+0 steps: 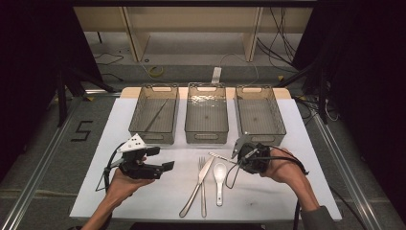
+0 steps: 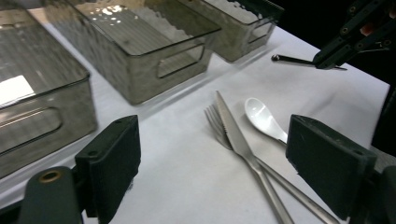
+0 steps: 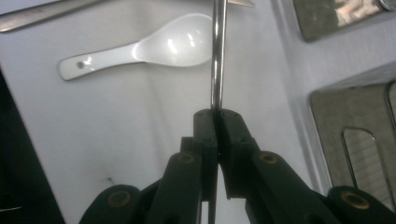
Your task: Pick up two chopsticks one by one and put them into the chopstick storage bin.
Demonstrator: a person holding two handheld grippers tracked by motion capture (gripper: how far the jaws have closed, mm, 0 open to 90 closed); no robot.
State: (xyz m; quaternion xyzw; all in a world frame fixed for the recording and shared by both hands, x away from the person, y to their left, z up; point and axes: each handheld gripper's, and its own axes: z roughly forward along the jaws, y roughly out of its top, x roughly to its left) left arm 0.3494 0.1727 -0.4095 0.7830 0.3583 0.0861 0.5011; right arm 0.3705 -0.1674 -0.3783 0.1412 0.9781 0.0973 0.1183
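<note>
Lower left of the high view: left gripper (image 1: 165,159), jaws wide apart and empty, above the white table (image 1: 143,196). Lower centre: knife (image 1: 197,185) crossing fork (image 1: 202,184), white spoon (image 1: 219,176) just beside them. Centre right: right gripper (image 1: 235,152), jaws clamped on a thin metal rod (image 1: 221,157), raised over the spoon. Upper centre: three clear bins (image 1: 206,115) in a row.

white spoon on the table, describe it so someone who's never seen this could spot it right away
On the white table, below the middle clear plastic bin, some cutlery lies in a row. The glossy white ceramic spoon is on the right, beside the crossed steel knife and steel fork; it alone is white, short and round-bowled.
</note>
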